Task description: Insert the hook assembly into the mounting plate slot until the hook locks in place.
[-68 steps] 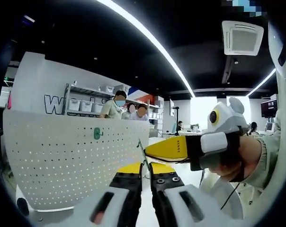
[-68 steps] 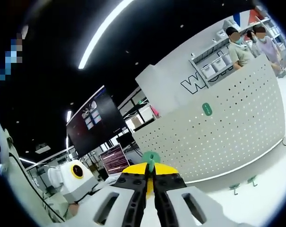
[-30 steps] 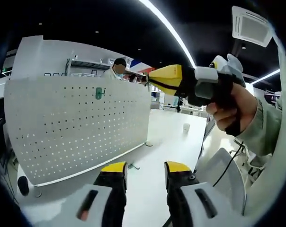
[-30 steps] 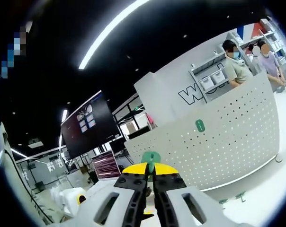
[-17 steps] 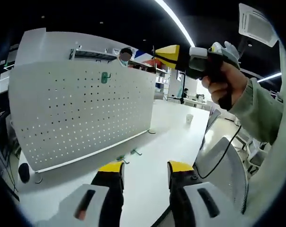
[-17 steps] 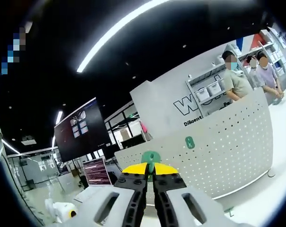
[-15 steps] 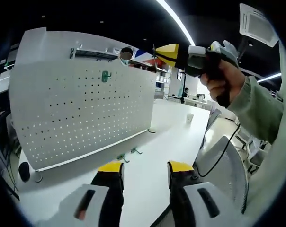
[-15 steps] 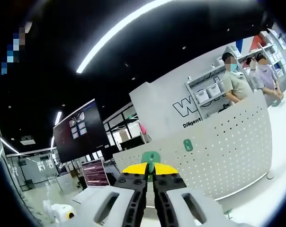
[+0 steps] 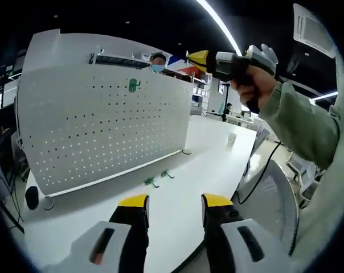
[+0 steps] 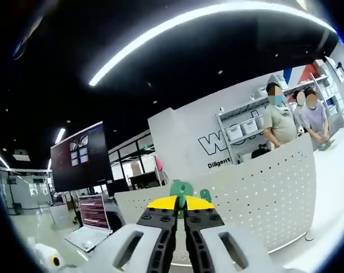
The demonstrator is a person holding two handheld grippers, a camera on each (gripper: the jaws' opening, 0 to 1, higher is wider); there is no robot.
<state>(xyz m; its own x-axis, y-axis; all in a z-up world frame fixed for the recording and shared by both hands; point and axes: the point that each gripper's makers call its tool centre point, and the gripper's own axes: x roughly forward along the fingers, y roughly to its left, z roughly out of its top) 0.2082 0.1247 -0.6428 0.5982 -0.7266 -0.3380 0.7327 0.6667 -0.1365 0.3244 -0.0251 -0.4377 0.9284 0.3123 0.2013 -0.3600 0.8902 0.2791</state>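
Our right tool [image 10: 180,215], raised high at the pegboard's [image 9: 103,131] top edge, pinches a green hook [image 10: 180,192]; our left tool [image 9: 173,205] hangs spread above the worktop [image 9: 177,193].

Back wall [image 10: 177,142]: large "W…", smaller "Diligent" beneath; rest hidden.

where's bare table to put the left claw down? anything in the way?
The white table is bare from the left claw out to its far end, where a small cup stands. Crowded spot: along the foot of the pegboard, two green hooks lie there. The right claw is raised near the pegboard's top, clear of the table.
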